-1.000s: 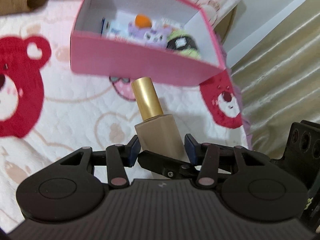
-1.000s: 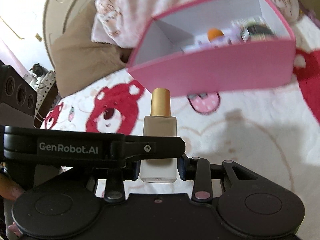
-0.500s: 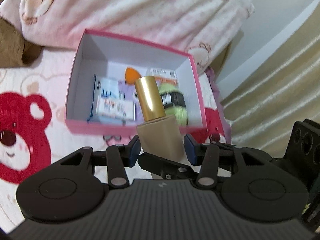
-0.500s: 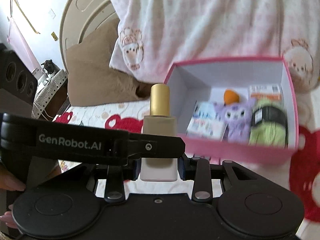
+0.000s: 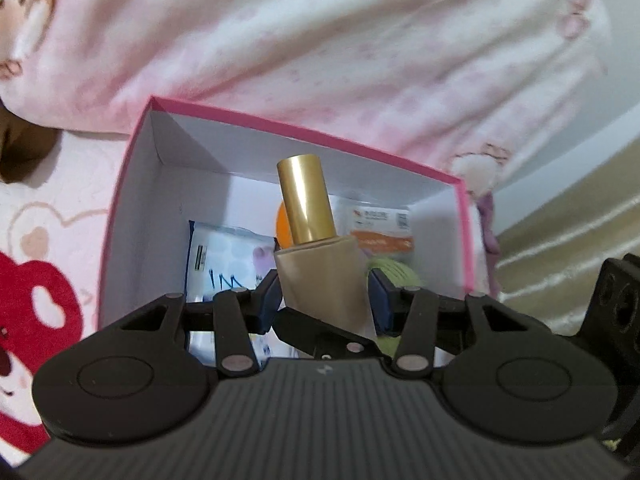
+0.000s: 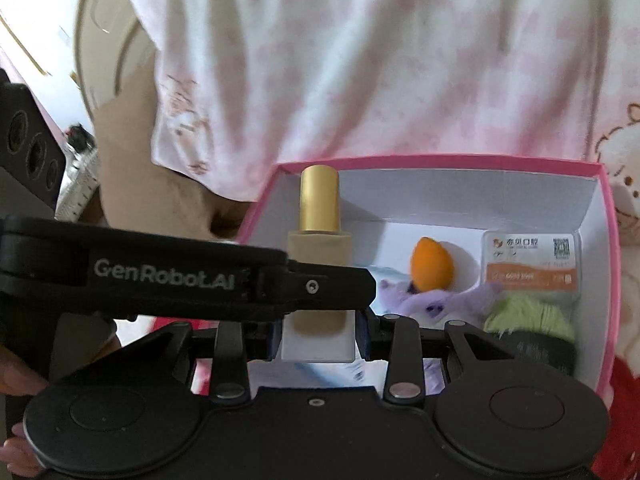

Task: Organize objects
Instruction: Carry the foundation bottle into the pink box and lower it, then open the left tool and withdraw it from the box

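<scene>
Both grippers are on one item. The beige square-bodied glass bottle with a gold cylindrical cap (image 6: 319, 280) is clamped near its base between the right gripper (image 6: 319, 336) pads. The left gripper (image 5: 325, 300) crosses it higher up: the pad on one side touches the bottle body, while the other pad shows a slight gap in the left wrist view. I cannot tell whether the left one bears load or only steadies.

Change over the last second: the pink open-topped cardboard box with white interior (image 5: 120, 216) was ahead of and above the grippers, its outer front wall facing the cameras. Now both views look down over the near rim into the interior, and the bottle's cap lies inside the box outline. The pair has carried the bottle up and forward, to above the box.

Contents visible past the fingers: an orange teardrop makeup sponge (image 6: 430, 266), a purple plush toy (image 6: 432, 300), a white-and-orange printed packet (image 6: 532, 264), a green yarn ball with dark label band (image 6: 528, 320), and a blue-white tissue pack (image 5: 228, 260).

Judgement: transport is nearly done; lowering and release remain. The free floor lies on the left side of the box, beside the sponge. Motion blur is present, so the approach looks unfinished.
</scene>
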Motion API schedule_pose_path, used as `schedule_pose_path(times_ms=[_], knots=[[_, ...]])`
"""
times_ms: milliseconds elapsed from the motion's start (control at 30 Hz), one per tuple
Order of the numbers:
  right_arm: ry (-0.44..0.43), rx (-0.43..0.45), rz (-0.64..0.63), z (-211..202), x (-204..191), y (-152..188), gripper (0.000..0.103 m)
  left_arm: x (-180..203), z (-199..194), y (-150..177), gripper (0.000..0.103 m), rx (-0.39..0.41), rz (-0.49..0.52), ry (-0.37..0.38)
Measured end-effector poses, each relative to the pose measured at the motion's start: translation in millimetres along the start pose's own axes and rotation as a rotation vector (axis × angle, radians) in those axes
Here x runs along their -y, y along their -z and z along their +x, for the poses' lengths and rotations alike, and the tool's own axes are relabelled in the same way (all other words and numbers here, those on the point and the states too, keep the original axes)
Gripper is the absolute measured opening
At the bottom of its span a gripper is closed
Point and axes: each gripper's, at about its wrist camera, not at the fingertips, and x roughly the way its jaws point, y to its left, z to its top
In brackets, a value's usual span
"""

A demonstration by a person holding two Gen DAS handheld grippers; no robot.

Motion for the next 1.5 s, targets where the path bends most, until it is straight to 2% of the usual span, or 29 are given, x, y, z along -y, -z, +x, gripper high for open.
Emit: schedule_pose_path(times_ms=[67, 300, 533, 700, 1233, 1400, 1500], knots=[[0.001, -0.029, 0.012, 14, 7, -6, 0.04, -8, 13, -5, 0.045, -0.011, -0.027, -0.004], [0.042, -0.105, -0.074, 48, 5, -18, 0.04, -28, 36, -13, 0.045, -0.032, -0.091, -0.019], [0.016, -0.136, -0.118, 46, 6, -22, 0.04, -17, 33, -5, 0.044, 0.019, -0.063, -0.073], [0.031, -0.151, -0.174, 53, 6, -19, 0.04, -20, 41, -7, 0.044, 0.002, -0.081, -0.074], [0.073, -0.251, -0.223, 81, 12, -23, 0.04, -36, 65, -8, 0.044, -0.018, -0.076, -0.101], [0.073, -0.234, -0.22, 72, 13, -22, 0.047, -34, 60, -5, 0.052, 0.005, -0.058, -0.141], [0.076, -0.201, -0.237, 58, 10, -20, 0.048, -33, 51, -4, 0.053, 0.012, -0.05, -0.127]])
